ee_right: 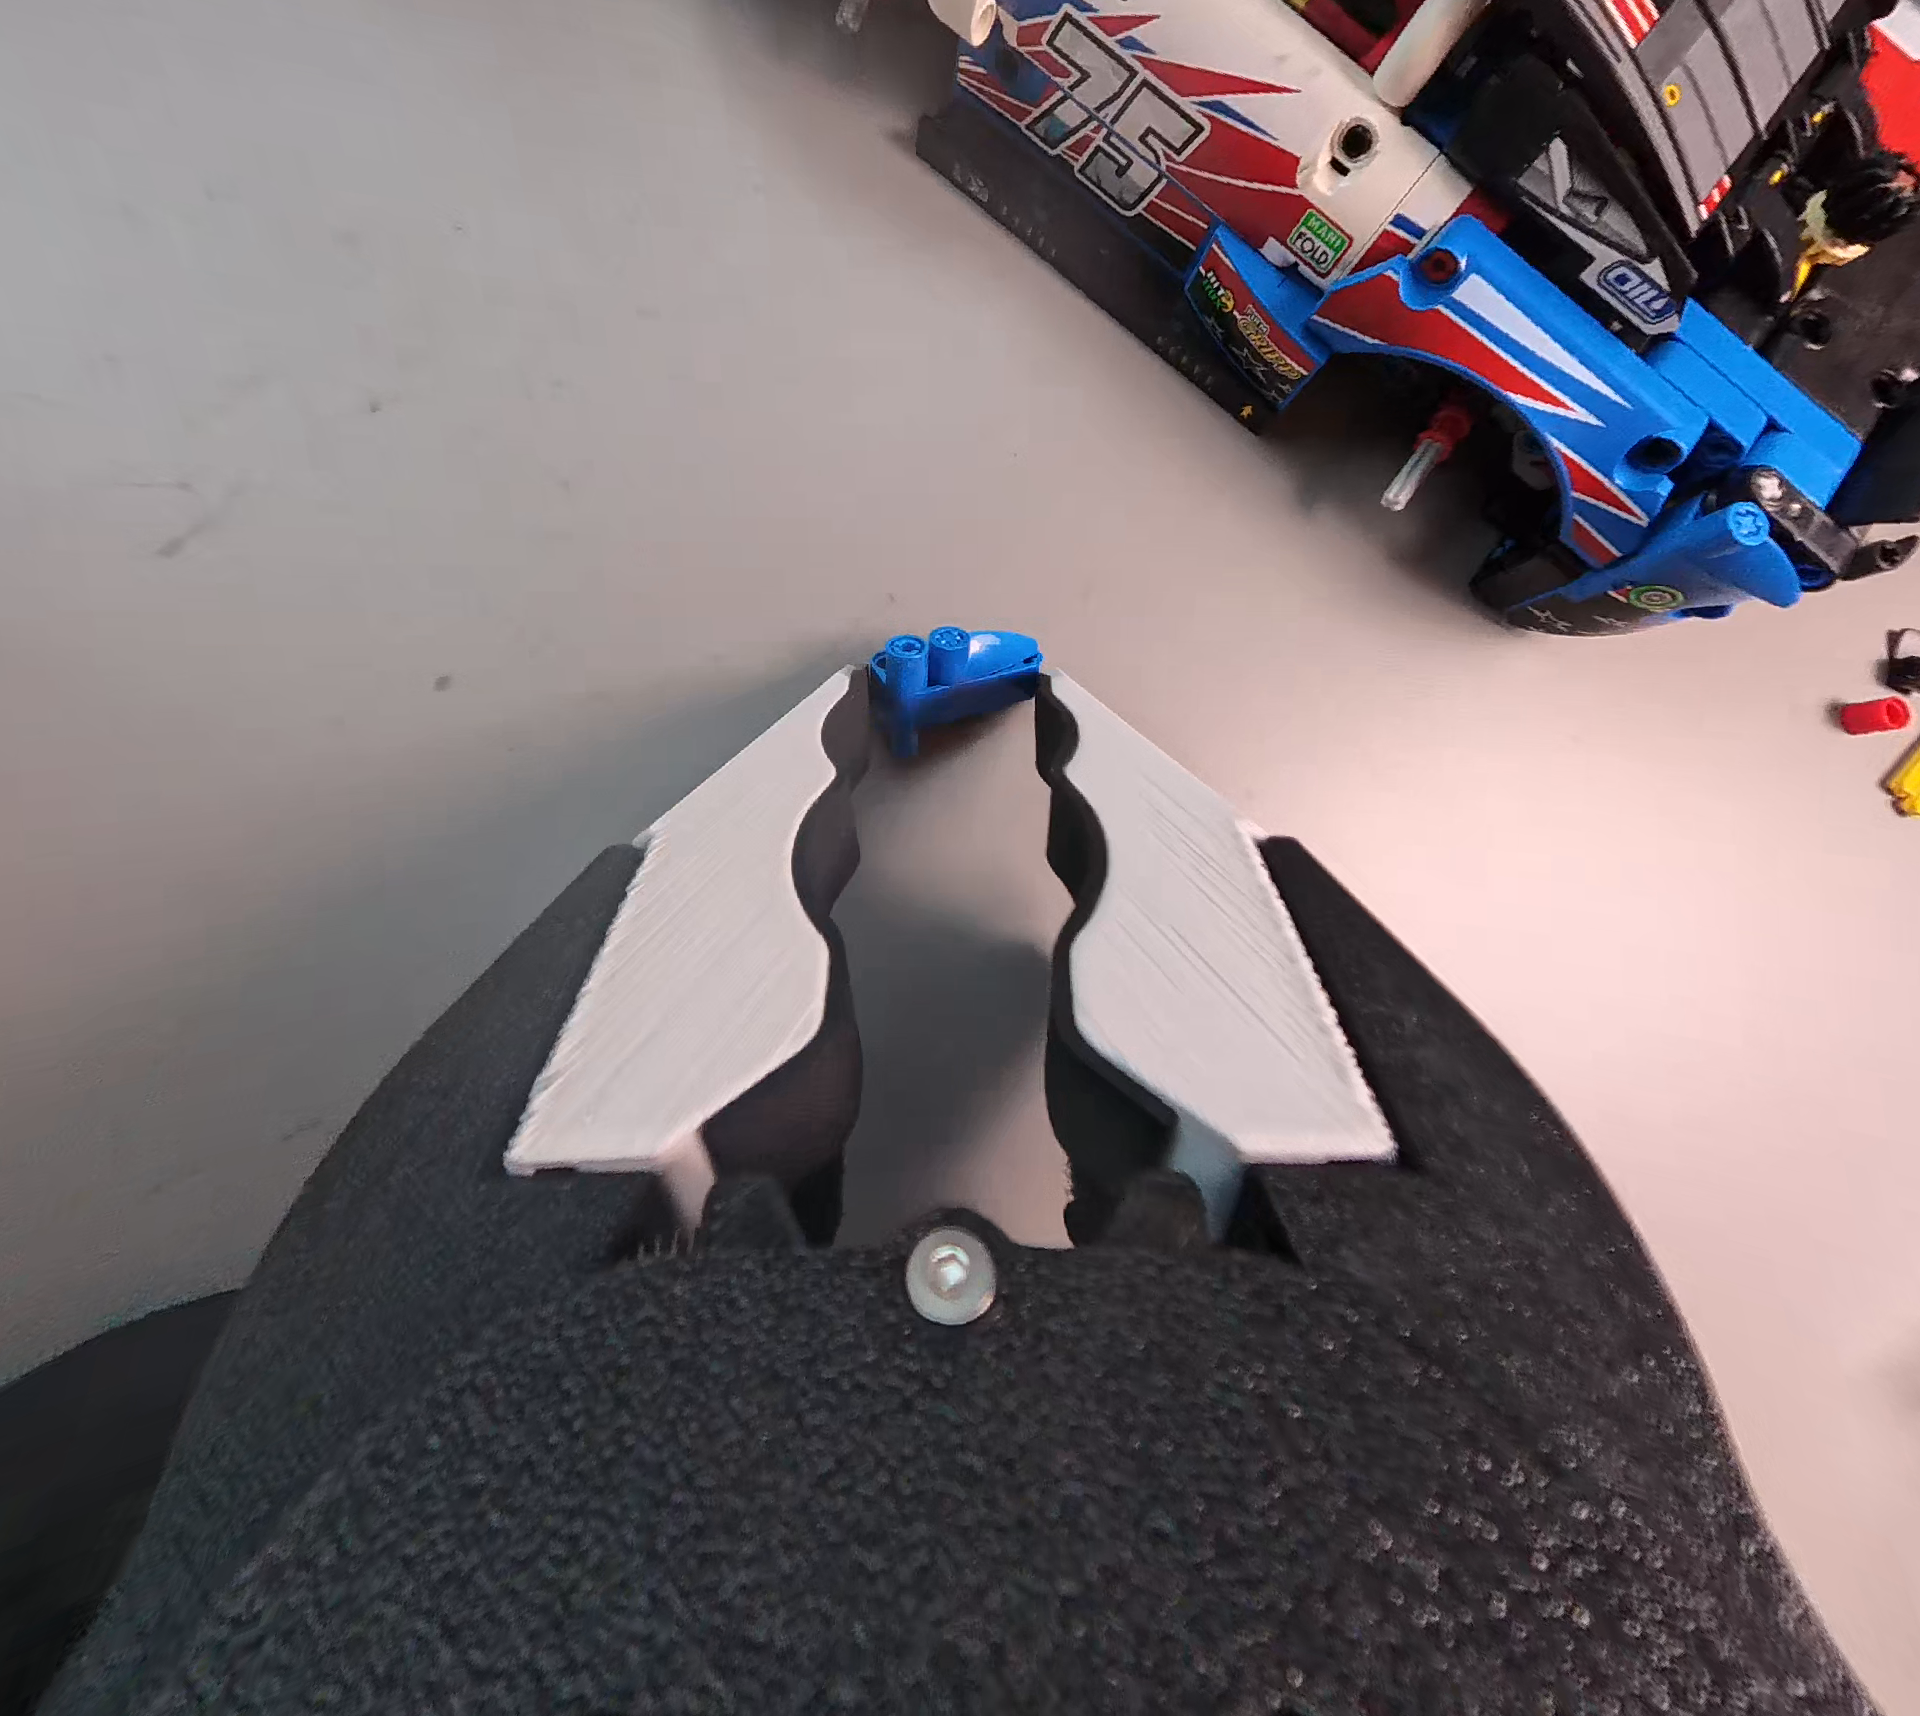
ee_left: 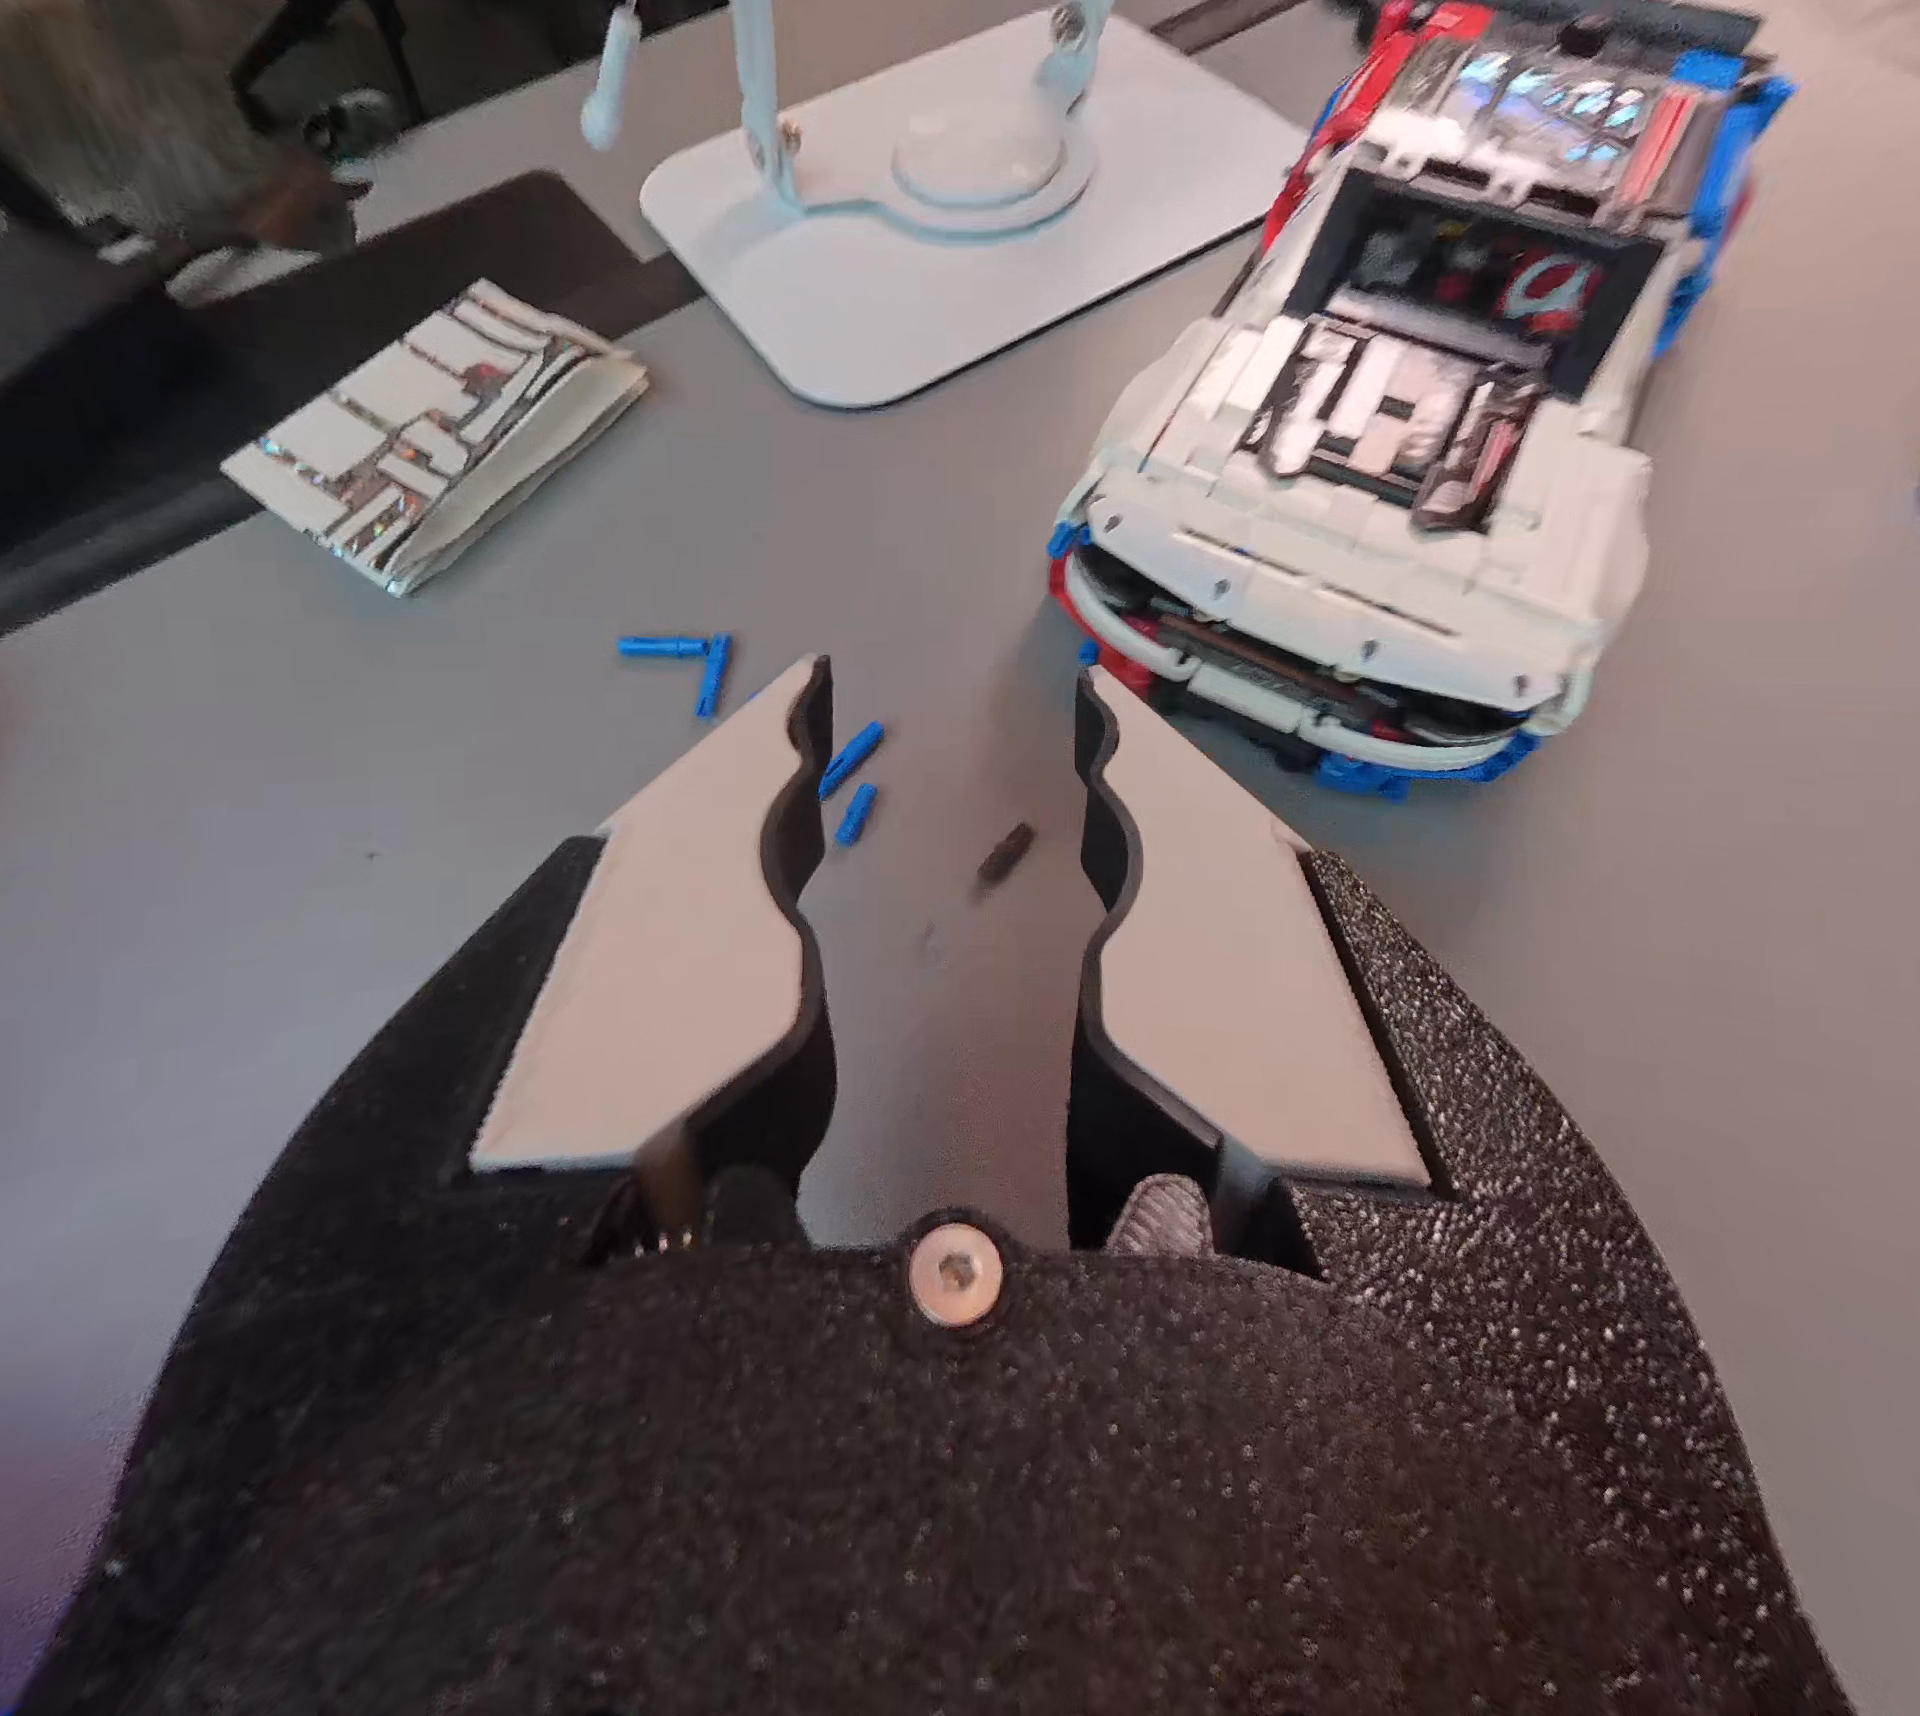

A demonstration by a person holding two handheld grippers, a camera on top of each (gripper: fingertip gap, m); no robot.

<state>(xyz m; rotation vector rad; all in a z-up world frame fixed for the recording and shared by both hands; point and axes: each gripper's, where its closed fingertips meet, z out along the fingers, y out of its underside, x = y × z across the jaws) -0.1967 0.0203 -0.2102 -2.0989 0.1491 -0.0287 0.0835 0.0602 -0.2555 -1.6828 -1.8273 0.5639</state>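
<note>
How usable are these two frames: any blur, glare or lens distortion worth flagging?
Left wrist view: top edge and far right corner smeared, the model car slightly soft, the open left gripper sharp; fisheye bends the table. Right wrist view: sharper on the car, the right gripper fingers streaked with motion blur around the blue piece; soft shadow beneath, no harsh glare.

**Two matching black-and-grey grippers**

The left gripper and right gripper look alike: a rough, speckled black body, one silver screw at centre (hex socket), and pale grey jaws with wavy black inner edges tapering to points.
</note>
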